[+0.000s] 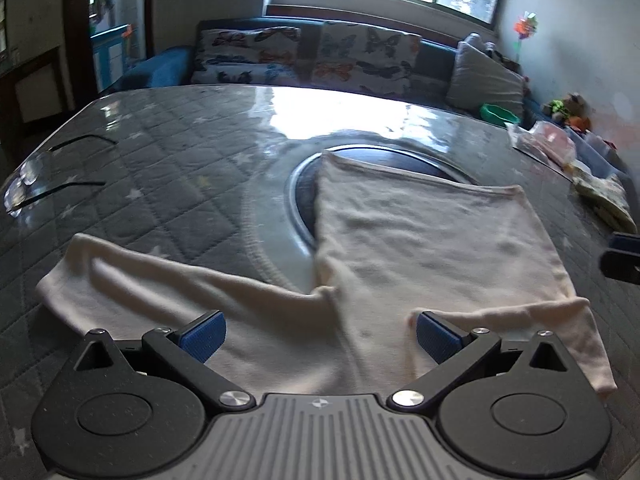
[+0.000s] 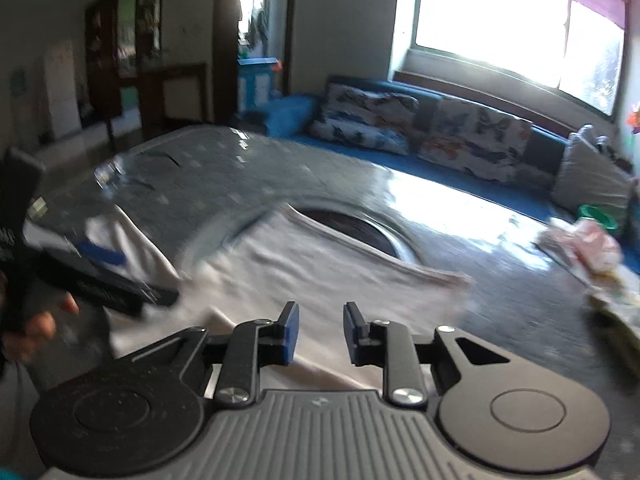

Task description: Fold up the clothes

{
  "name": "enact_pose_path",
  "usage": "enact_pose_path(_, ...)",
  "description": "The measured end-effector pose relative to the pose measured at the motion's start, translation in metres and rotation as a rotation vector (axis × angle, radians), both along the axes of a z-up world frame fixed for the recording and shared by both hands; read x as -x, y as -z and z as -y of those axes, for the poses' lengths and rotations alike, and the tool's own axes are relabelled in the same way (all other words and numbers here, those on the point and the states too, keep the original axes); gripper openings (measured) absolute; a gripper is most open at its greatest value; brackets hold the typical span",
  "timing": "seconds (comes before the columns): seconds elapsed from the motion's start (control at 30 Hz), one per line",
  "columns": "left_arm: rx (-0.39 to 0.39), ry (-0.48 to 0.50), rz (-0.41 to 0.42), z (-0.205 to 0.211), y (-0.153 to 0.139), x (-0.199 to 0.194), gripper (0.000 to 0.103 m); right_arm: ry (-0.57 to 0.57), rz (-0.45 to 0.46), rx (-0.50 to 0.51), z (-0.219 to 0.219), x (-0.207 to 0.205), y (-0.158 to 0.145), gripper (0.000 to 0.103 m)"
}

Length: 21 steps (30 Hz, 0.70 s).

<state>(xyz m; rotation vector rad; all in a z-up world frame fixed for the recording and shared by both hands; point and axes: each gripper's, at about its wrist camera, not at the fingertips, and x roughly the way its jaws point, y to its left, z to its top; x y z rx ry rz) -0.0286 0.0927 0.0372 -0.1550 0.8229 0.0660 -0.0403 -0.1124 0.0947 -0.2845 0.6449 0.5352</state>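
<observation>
Pale garment [image 1: 420, 240] is lying spread flat on the quilted grey table [image 1: 160, 160] — body ahead of the left gripper [image 1: 320, 334], one sleeve trailing off to its left. Left gripper's blue pads [image 1: 204, 334] are standing wide apart over the near hem, clasping nothing. Right gripper [image 2: 318, 334] is hovering over the cloth's near edge — pads parted by a narrow gap, nothing caught between. A hand [image 2: 36, 324] is gripping the other tool at its far left.

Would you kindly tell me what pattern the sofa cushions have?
The cushions carry a butterfly print, orange and dark on white, clearest in the left wrist view.
</observation>
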Motion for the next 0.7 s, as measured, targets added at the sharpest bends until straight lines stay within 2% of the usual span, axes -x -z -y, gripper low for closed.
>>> enact_pose_path(0.1, -0.006, 0.037, 0.003, 0.013, 0.002, -0.003, 0.103, 0.035, -0.018, 0.060, 0.025, 0.004, 0.005, 0.038)
enact_pose_path(0.13, -0.013, 0.052, 0.009, 0.018, 0.003, -0.003, 0.103, 0.045, -0.029, 0.076, 0.033, 0.006, 0.009, 0.039)
enact_pose_path(0.3, -0.075, 0.112, 0.036, 0.037, 0.005, -0.006, 0.102, 0.051, -0.111, 0.124, 0.063, 0.025, 0.037, 0.039)
enact_pose_path(0.47, -0.092, 0.149, 0.015, 0.048, 0.013, -0.014, 0.088, 0.054, -0.161, 0.095, 0.075, 0.046, 0.061, 0.039)
enact_pose_path(0.7, -0.128, 0.175, 0.009, 0.060, 0.022, -0.016, 0.076, 0.069, -0.154, 0.048, 0.075, 0.054, 0.076, 0.037)
